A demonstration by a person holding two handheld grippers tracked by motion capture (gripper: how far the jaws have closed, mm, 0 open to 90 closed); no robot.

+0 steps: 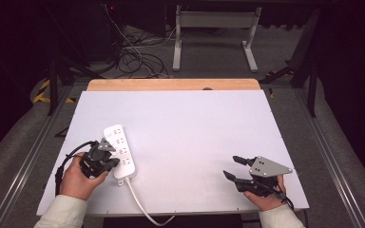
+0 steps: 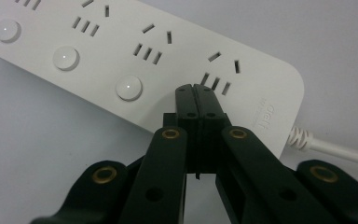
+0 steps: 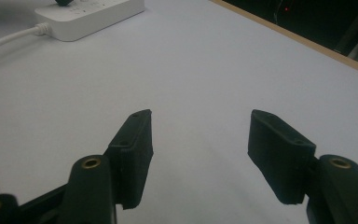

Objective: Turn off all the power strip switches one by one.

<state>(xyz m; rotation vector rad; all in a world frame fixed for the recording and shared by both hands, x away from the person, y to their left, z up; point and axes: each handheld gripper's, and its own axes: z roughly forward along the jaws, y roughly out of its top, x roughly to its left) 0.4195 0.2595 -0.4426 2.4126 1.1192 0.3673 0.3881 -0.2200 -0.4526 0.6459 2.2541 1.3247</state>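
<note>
Table [image 1: 180,123] evenly lit from above, bright white, no glare. Surroundings at frame edges fall off to near black. Shadows soft and faint. High view slightly soft, low detail. Left gripper view sharp on the power strip [image 2: 177,51]; near jaws possibly a little blurred. Right gripper view's upper corners dim.

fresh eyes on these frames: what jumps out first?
The white power strip at the table's left, cord trailing off the near edge. The left gripper, jaws shut, has its tips over the strip's cord-end socket, beside a row of round buttons. The right gripper rests open at the near right, nothing between its jaws.
</note>
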